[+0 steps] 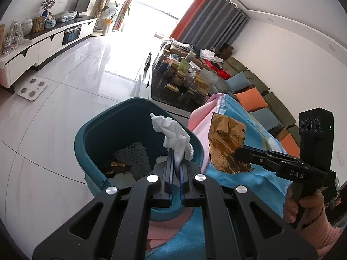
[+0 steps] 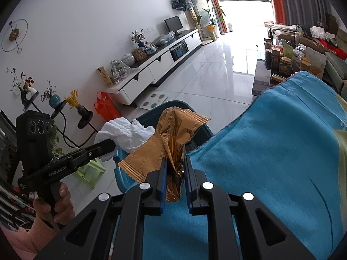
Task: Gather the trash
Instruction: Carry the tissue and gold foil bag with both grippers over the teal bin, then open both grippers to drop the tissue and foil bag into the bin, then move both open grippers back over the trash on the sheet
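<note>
**Both tongs loaded over the bin**

The left gripper (image 1: 177, 151) is clamped on a crumpled white tissue (image 1: 173, 134), which sticks up out of its closed fingertips and fans above them. The tissue hangs over the open mouth of the teal bin (image 1: 91, 134), close to the bin's right rim. Inside the bin, at the bottom, lie a grey dimpled sheet (image 1: 134, 158) and a scrap of gold foil (image 1: 117, 165).

The right gripper (image 2: 175, 158) pinches a gold foil wrapper (image 2: 164, 138) between its blue-lined fingers; the wrapper's crumpled waist sits in the grip while its flat, crimped ends spread above and to the left of the tips. In the right wrist view the wrapper is in front of the bin's near rim; in the left wrist view it appears just right of the bin, against the blue-and-pink cloth (image 1: 256, 173) that covers the surface beside the bin.

The two grippers are near each other, tissue to the left of wrapper, not touching. The bin stands on a white tiled floor (image 1: 54, 130).
</note>
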The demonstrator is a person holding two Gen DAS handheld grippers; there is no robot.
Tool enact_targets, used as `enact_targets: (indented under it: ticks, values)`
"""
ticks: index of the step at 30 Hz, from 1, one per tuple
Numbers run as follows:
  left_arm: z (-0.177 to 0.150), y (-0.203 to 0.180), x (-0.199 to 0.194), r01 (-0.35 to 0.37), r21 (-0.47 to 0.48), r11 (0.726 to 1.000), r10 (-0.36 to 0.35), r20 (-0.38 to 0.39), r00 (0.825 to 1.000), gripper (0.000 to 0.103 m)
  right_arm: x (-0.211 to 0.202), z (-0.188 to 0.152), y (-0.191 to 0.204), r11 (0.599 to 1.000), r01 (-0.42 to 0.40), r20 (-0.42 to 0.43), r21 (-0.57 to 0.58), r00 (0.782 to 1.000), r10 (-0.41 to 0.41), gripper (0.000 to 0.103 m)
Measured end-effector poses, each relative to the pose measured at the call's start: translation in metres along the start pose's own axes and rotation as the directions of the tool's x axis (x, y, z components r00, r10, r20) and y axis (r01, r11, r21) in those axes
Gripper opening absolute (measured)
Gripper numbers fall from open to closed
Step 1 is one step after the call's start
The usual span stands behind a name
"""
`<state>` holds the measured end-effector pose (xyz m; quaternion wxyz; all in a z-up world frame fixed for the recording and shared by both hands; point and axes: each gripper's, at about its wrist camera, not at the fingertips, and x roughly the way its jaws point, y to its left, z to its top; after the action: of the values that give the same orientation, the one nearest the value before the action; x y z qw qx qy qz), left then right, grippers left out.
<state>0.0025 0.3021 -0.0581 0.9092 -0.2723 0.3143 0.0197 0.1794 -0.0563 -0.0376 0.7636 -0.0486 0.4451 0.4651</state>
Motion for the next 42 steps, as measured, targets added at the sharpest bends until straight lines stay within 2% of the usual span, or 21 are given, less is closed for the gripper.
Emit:
enact_targets:
  ticks: [6, 20, 22, 24, 26, 32, 34, 38, 39, 42]
  values:
    - [0.003, 0.007, 0.012, -0.041, -0.003, 0.999, 0.04, -0.015, 0.999, 0.005, 0.017, 0.005, 0.008, 1.0, 0.012, -0.03, -0.014, 0.999, -0.013, 0.014]
    - [0.009, 0.018, 0.039, -0.081, -0.025, 0.996, 0.08, -0.038, 0.996, 0.005, 0.055, 0.017, 0.02, 1.0, 0.021, -0.103, -0.008, 0.994, -0.022, 0.017]
    - [0.012, 0.019, 0.045, -0.09, -0.026, 0.996, 0.089, -0.043, 0.995, 0.011, 0.059, 0.016, 0.021, 1.0, 0.014, -0.107, 0.001, 0.994, -0.014, 0.017]
    - [0.013, 0.021, 0.051, -0.089, -0.03, 0.996, 0.088, -0.047, 0.995, 0.024, 0.06, 0.015, 0.022, 1.0, 0.012, -0.107, 0.001, 0.994, -0.011, 0.017]
    - [0.014, 0.024, 0.055, -0.09, -0.04, 0.995, 0.088, -0.05, 0.995, 0.031, 0.059, 0.015, 0.022, 1.0, 0.008, -0.104, 0.005, 0.995, -0.008, 0.018]
    - [0.014, 0.024, 0.052, -0.072, -0.059, 0.996, 0.071, -0.024, 0.997, 0.032, 0.051, 0.012, 0.018, 1.0, -0.01, -0.089, 0.012, 0.996, 0.011, 0.019]
    - [0.013, 0.016, 0.047, -0.07, -0.038, 0.997, 0.07, -0.006, 0.998, 0.037, 0.043, 0.01, 0.018, 1.0, -0.017, -0.077, 0.009, 0.997, 0.018, 0.02]
    - [0.011, -0.003, 0.036, -0.052, 0.018, 0.999, 0.051, 0.026, 0.998, 0.048, 0.021, 0.003, 0.016, 0.999, -0.031, -0.036, -0.006, 0.999, 0.031, 0.027]
    - [0.01, -0.009, 0.034, -0.042, 0.029, 0.999, 0.041, 0.031, 0.999, 0.052, 0.014, 0.001, 0.016, 1.0, -0.029, -0.023, -0.011, 0.999, 0.029, 0.027]
    - [0.01, -0.03, 0.031, 0.026, 0.06, 0.998, -0.028, 0.029, 0.999, 0.054, -0.009, -0.005, 0.01, 1.0, -0.029, 0.018, -0.011, 0.999, 0.03, 0.027]
